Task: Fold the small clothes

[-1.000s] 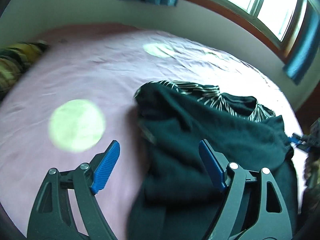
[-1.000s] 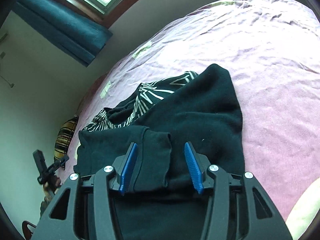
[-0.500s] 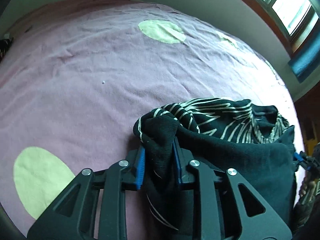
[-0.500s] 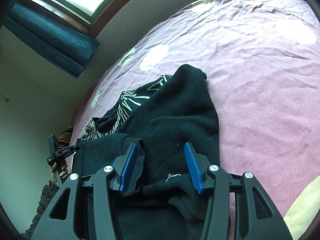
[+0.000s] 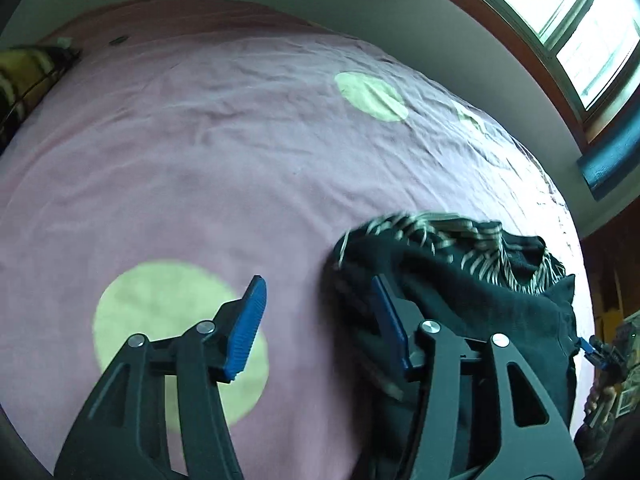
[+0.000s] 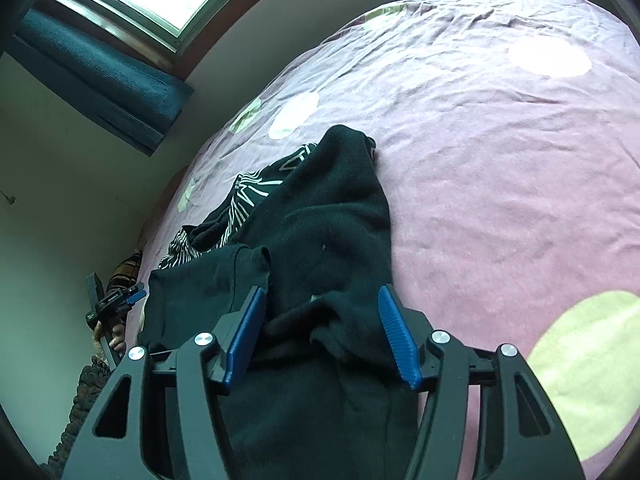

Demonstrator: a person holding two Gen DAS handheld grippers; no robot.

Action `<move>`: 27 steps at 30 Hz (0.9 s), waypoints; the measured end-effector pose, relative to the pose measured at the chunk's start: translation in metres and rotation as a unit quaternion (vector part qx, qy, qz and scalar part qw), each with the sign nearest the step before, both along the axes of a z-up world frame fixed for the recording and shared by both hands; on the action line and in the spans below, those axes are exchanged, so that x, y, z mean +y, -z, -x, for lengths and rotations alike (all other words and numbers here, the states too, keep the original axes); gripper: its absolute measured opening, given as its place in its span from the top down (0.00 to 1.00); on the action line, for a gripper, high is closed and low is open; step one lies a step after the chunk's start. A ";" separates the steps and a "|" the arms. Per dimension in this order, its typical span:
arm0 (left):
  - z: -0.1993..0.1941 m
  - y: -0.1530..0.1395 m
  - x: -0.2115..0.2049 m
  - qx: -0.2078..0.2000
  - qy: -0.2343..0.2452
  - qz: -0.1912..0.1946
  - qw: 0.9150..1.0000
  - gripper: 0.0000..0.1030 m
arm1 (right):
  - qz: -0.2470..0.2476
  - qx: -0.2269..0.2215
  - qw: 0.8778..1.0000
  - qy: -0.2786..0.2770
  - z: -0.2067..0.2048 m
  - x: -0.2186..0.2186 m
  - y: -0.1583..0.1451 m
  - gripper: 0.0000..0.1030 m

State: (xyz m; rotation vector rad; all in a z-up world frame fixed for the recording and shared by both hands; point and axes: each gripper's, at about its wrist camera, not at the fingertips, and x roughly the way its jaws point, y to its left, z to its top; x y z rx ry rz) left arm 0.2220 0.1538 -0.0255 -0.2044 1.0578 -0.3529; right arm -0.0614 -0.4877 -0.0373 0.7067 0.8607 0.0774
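A black garment (image 5: 476,312) with a white-striped inner side lies bunched on the pink bedsheet (image 5: 208,168). My left gripper (image 5: 316,320) is open and empty at the garment's left edge; its right finger touches the cloth. In the right wrist view the same garment (image 6: 328,216) stretches away from me. My right gripper (image 6: 322,332) is open, its jaws straddling a fold of the black cloth without closing on it.
The pink sheet has pale green dots (image 5: 160,320). A striped pillow (image 5: 24,76) lies at the far left. A window (image 5: 580,20) with blue curtains (image 6: 92,68) runs along the wall. The other gripper shows at the bed edge (image 6: 116,300).
My left gripper was shut on the garment's corner half a second ago; it has opened, let the cloth go and drawn left. My right gripper stays open over the fold.
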 end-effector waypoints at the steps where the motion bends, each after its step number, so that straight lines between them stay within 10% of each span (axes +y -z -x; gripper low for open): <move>1: 0.012 -0.002 0.002 -0.003 0.004 0.003 1.000 0.46 | 0.003 0.006 1.000 -0.003 0.008 0.000 0.001 0.42; 14: 0.270 0.023 0.054 0.061 0.056 0.102 0.991 0.29 | -0.046 0.052 0.994 -0.081 0.141 0.015 0.024 0.41; 27: 0.374 0.037 0.051 0.088 0.078 0.197 0.973 0.29 | -0.131 0.043 0.982 -0.132 0.211 0.031 0.045 0.36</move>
